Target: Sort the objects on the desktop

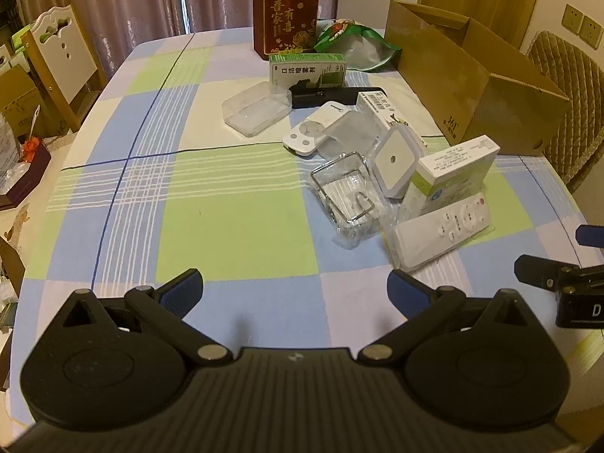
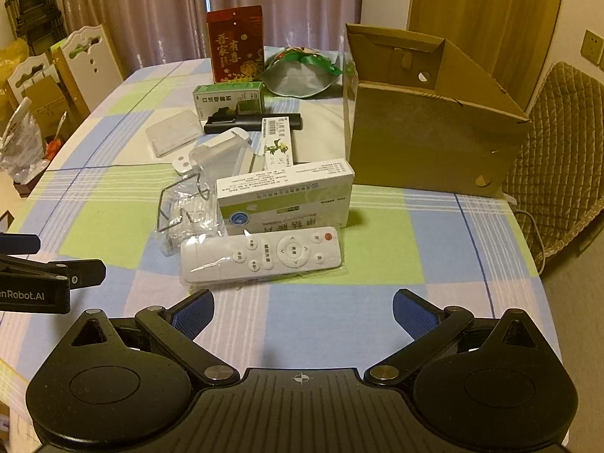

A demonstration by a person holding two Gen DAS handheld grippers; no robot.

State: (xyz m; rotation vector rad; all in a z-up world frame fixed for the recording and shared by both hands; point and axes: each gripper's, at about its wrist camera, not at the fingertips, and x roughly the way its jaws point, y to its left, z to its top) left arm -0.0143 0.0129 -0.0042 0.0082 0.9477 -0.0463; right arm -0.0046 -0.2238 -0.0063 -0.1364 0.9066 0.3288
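While both grippers hang above the near edge of the checked blue, green and white tablecloth (image 1: 234,226), neither has hold of anything; the left gripper (image 1: 295,290), at the bottom of its own view, has its blue-padded fingers (image 1: 183,288) spread wide over bare cloth; the right gripper (image 2: 304,311), at the bottom of its own view, is spread just as wide, empty, with the cloth showing between its pads (image 2: 413,313).

Right of centre in the left view lies the clutter; nearest is a white remote control in a clear plastic sleeve (image 1: 443,230), lying flat; just behind it and touching it is a white and green medicine box (image 1: 453,173), tilted up on one edge; a white square night light (image 1: 396,160) leans at the box's left; left of that sits a bent wire holder in clear wrapping (image 1: 345,192).

Higher in the frame lie a second white remote partly under a clear wrapper (image 1: 317,128), a clear plastic lidded case (image 1: 255,111), a black oblong device (image 1: 324,96), a long white carton with a barcode (image 1: 377,107), and a green and white box standing on its long side (image 1: 307,70); behind these stand a tall dark red gift box with gold characters (image 1: 288,17) and a crumpled green foil bag (image 1: 355,43).

At the upper right an open brown cardboard box (image 1: 468,75) rests on the cloth, well apart from both grippers.
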